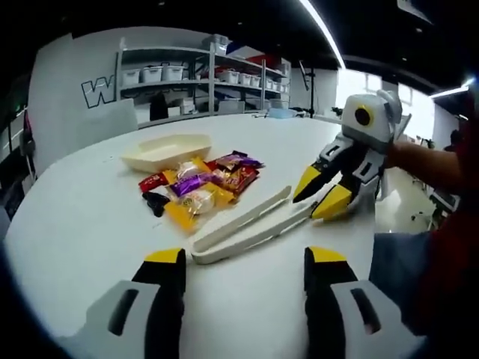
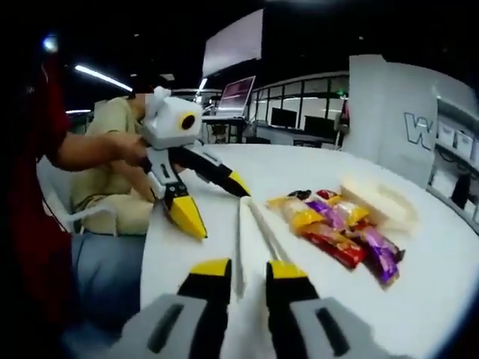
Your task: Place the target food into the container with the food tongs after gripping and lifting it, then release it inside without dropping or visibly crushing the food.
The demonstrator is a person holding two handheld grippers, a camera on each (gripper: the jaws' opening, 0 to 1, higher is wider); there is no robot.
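white table [image 1: 82,224] before storage shelves [image 1: 202,75]

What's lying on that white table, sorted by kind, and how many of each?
Food tongs: 1
Cream boat-shaped container: 1
Pile of wrapped snacks: 1 pile; the packets overlap, so I cannot count them exactly
Total: 3, taking the pile as one
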